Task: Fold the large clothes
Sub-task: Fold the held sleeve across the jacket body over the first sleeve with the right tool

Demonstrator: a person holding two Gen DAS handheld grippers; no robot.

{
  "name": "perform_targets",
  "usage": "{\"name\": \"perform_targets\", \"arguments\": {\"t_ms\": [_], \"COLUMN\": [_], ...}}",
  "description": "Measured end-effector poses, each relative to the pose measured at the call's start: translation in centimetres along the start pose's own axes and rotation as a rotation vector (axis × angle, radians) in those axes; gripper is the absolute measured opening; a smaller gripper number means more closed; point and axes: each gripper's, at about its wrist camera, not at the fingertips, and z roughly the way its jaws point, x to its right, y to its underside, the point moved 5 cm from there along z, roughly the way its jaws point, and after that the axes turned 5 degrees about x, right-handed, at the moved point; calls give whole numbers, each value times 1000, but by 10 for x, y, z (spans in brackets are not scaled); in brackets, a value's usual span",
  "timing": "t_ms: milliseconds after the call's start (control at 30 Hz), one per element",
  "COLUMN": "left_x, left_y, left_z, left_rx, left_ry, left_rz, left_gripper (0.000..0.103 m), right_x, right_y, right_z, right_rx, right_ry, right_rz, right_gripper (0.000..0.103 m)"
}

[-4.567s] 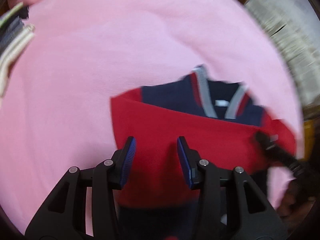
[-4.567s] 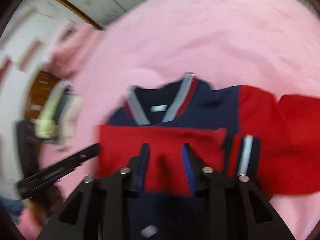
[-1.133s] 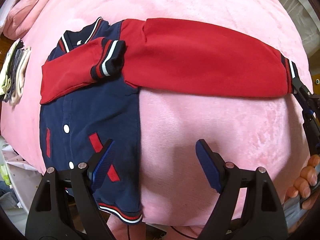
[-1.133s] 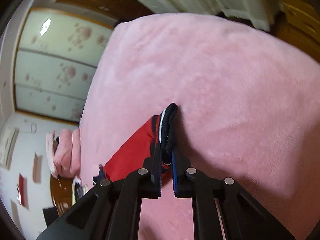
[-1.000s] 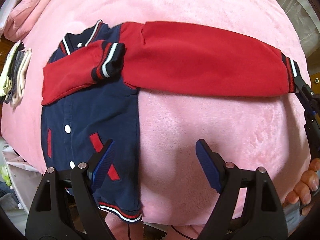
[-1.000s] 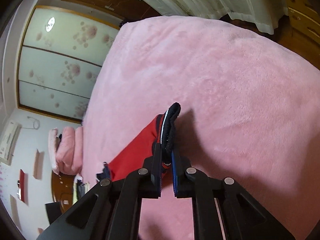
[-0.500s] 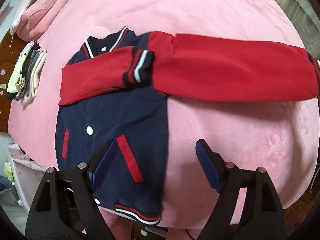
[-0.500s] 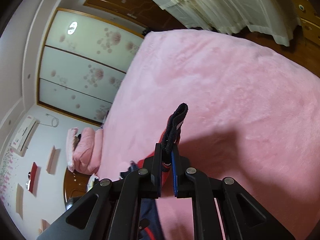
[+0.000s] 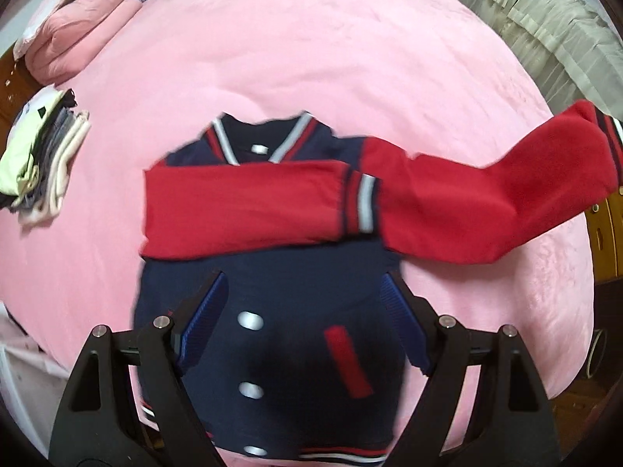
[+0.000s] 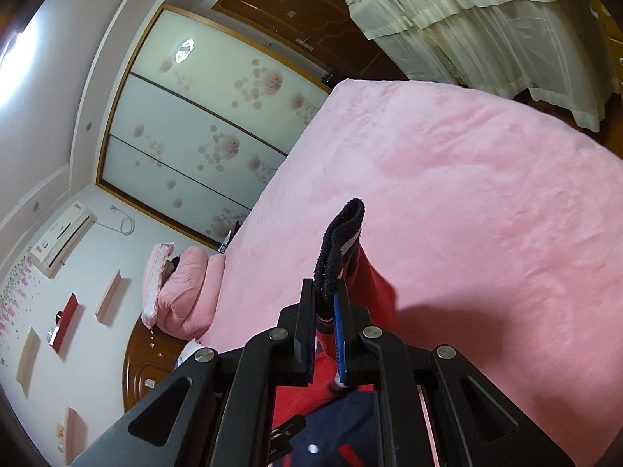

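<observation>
Room: bedroom with a floral sliding wardrobe [image 10: 202,132], pale curtains [image 10: 479,11] and a wall air conditioner [image 10: 64,235].
Bed: covered by a pink blanket [image 9: 311,58]; pink pillows [image 9: 78,39] at its far left corner.
Stack: folded clothes [image 9: 39,159] on the bed's left edge, well apart from the jacket.
Jacket: navy-and-red varsity jacket [image 9: 280,311] lies front up near the bed's near edge, collar away from the camera.
Folded sleeve: red left-side sleeve [image 9: 241,210] lies across the chest, its striped cuff at the jacket's right side.
Raised sleeve: other red sleeve [image 9: 486,202] stretches up and to the right, off the blanket.
Left tool [image 9: 303,311]: fingers wide apart, above the jacket's body, holding nothing.
Right tool [image 10: 325,311]: clamped on the raised sleeve's dark cuff [image 10: 342,241], which pokes up past the fingertips.
</observation>
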Motion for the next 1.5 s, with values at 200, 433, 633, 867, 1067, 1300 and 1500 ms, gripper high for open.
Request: {"name": "perform_targets", "arguments": {"t_ms": [200,433,633,867,1067,1300,1500], "left_x": [-93,-200,-270,-317,-330,-332,-338], "left_y": [-1,4,6,12,19,22,7], "left_z": [-9,-6,14,48,66,77,74], "left_rx": [41,57,29,-28,-67,-100,-46], "left_ry": [27,16,27,18,10,-17,-51], "left_rz": [-29,-81,-184,-245,-275,-286,-354], "left_gripper": [79,79,79,79,79,79,79], "right_x": [-73,-146,-200,-208,-170,-149,-145], "right_y": [46,120,196,296,355,396,408], "right_z": [34,93,145,206,265,310,314], "right_rx": [-1,-63,-175,-291,-437,-573,-734], "right_ry": [-9,-34,-30,107,190,210,137], "right_rz": [-37,-55,-148,-328,-458,-504,-362], "right_gripper": [7,7,7,8,8,13,19]}}
